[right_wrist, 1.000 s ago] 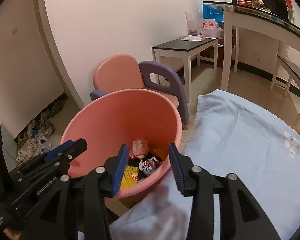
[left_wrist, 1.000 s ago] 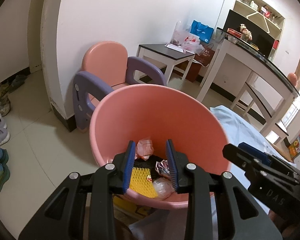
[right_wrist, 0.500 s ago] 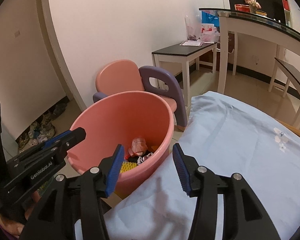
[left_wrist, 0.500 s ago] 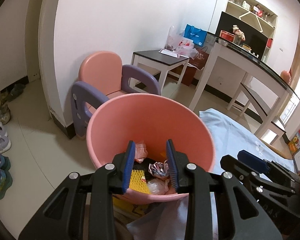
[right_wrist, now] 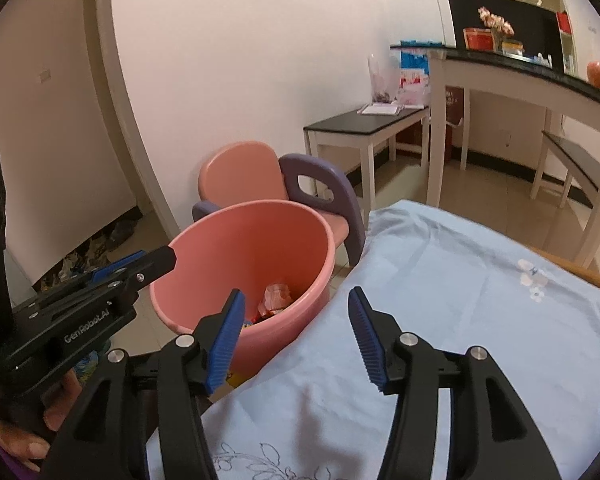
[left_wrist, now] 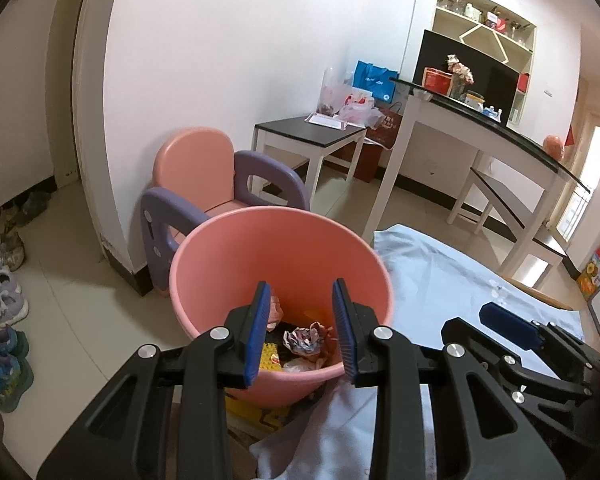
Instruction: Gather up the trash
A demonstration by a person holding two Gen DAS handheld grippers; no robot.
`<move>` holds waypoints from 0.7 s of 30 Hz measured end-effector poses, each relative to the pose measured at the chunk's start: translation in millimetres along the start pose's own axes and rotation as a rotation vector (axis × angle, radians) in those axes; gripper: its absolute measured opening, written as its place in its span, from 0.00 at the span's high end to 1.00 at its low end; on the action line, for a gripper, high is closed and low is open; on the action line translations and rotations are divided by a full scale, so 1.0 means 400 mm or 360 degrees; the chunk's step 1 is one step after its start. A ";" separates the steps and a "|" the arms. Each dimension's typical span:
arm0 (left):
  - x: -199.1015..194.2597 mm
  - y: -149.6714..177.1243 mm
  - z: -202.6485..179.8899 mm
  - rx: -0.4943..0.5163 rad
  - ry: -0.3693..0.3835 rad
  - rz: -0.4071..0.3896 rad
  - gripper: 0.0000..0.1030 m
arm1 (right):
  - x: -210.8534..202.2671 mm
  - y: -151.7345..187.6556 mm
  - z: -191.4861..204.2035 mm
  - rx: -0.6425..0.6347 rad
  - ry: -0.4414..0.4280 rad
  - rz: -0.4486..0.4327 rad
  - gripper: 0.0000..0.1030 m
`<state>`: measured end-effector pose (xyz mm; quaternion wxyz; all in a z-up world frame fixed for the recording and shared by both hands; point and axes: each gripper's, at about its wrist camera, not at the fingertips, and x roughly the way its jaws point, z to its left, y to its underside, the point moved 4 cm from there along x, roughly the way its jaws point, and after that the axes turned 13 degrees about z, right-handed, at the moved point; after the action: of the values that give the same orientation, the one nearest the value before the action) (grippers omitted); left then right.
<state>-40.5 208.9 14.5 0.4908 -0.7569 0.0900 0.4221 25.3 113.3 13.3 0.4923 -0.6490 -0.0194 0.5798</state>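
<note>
A pink bucket (left_wrist: 260, 264) stands on the floor beside a table draped in light blue cloth (right_wrist: 460, 320). Inside it lie a crumpled printed paper (left_wrist: 304, 338), a pink wrapper (left_wrist: 275, 310) and a yellow piece (left_wrist: 270, 354). My left gripper (left_wrist: 301, 282) hovers above the bucket's near rim, open, with nothing between its pads. My right gripper (right_wrist: 296, 292) hangs over the cloth edge right of the bucket (right_wrist: 228, 248); its jaws are opening and are empty. Each gripper shows in the other's view: the left gripper (right_wrist: 156, 260), the right gripper (left_wrist: 500, 316). A few small clear scraps (right_wrist: 530, 280) lie on the cloth.
A pink and purple child's chair (left_wrist: 204, 176) stands against the wall behind the bucket. Farther back are a black-topped side table (left_wrist: 312, 132) with bags and a tall counter (left_wrist: 480, 128). Shoes (left_wrist: 4, 300) line the floor at the left. A hand (right_wrist: 56, 416) holds the left gripper.
Both grippers have drawn back and up from the bucket, which now looks smaller. The right jaws have spread wider, and the right view has swung toward the blue cloth.
</note>
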 end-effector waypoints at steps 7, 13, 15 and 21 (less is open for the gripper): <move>-0.034 0.014 -0.031 0.0026 -0.0005 -0.0036 0.69 | -0.057 0.023 -0.002 -0.0036 0.0052 -0.0082 0.44; -0.050 0.031 -0.060 0.0044 -0.0004 -0.0041 0.69 | -0.088 0.049 -0.028 0.0001 0.0080 -0.0097 0.44; -0.054 0.036 -0.070 0.0051 0.0000 -0.0041 0.69 | -0.093 0.054 -0.041 0.0024 0.0083 -0.0097 0.44; -0.064 0.048 -0.096 0.0062 0.0006 -0.0042 0.69 | -0.116 0.078 -0.077 0.0082 0.0085 -0.0105 0.44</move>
<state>-46.0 160.6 26.8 0.5110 -0.7490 0.0890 0.4124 16.8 50.5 21.9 0.5279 -0.6503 -0.0127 0.5462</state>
